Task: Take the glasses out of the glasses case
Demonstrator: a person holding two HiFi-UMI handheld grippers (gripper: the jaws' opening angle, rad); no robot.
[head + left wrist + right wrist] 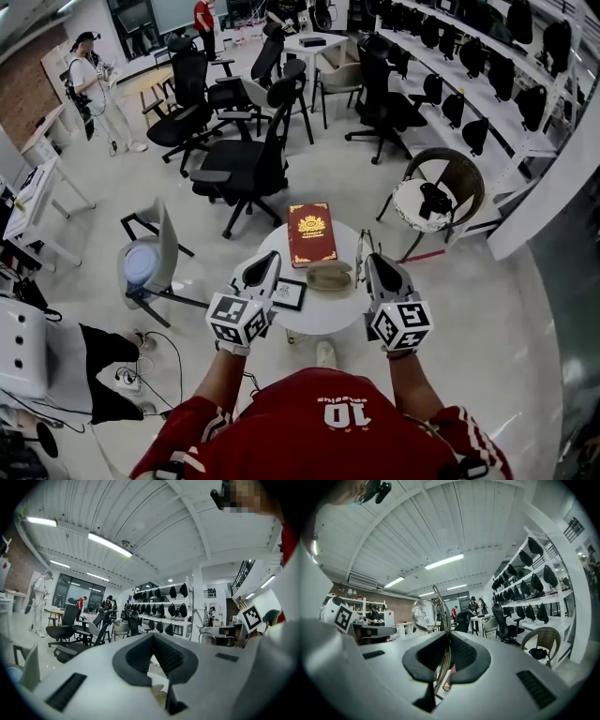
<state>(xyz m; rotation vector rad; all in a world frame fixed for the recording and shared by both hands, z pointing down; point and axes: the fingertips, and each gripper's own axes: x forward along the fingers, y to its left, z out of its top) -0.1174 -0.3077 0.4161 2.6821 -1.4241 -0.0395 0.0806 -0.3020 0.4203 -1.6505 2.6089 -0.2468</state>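
An olive glasses case (329, 276) lies on the small round white table (323, 317), between my two grippers. The thin-framed glasses (361, 251) stand upright above the table's right edge, clear of the case. My right gripper (376, 262) is shut on them. In the right gripper view the metal frame runs down between the shut pads of that gripper (449, 641), and one round lens (424, 615) sticks out above to the left. My left gripper (262, 265) hovers just left of the case. In its own view the left gripper (153, 639) is shut with nothing held.
A red book (311, 233) lies on the far part of the table, and a small framed picture (289, 294) sits near its front left. Black office chairs (246, 169) and a wicker chair (441, 192) stand around. People are far off at the back left.
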